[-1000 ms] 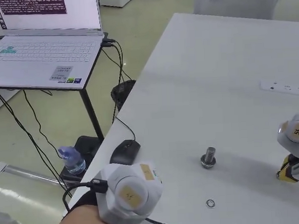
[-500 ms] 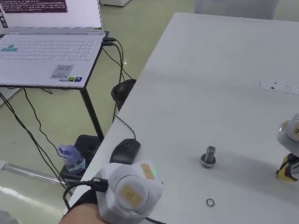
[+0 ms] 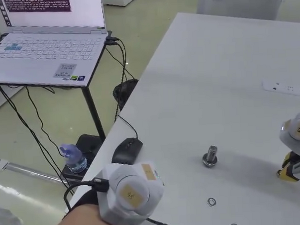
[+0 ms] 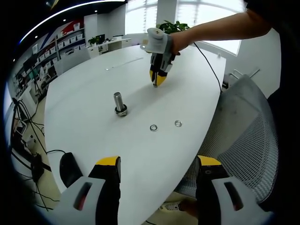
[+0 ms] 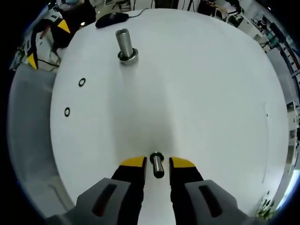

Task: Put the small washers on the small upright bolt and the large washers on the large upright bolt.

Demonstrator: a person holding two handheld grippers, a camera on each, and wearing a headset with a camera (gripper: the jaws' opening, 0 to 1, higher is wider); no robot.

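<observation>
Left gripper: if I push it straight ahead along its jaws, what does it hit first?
Likely the white table near its edge, then the two washers just beyond. The large upright bolt stands left of that line. Depth is hard to judge.

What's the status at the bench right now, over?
Left gripper open, empty. Right gripper open, jaws straddling small bolt. Two washers loose on table near large bolt. Nothing blocking.

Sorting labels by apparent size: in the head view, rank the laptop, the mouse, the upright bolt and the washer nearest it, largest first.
laptop, by far the largest
mouse
upright bolt
washer, the smallest
The laptop is farther off, yet looks largest anyway.
</observation>
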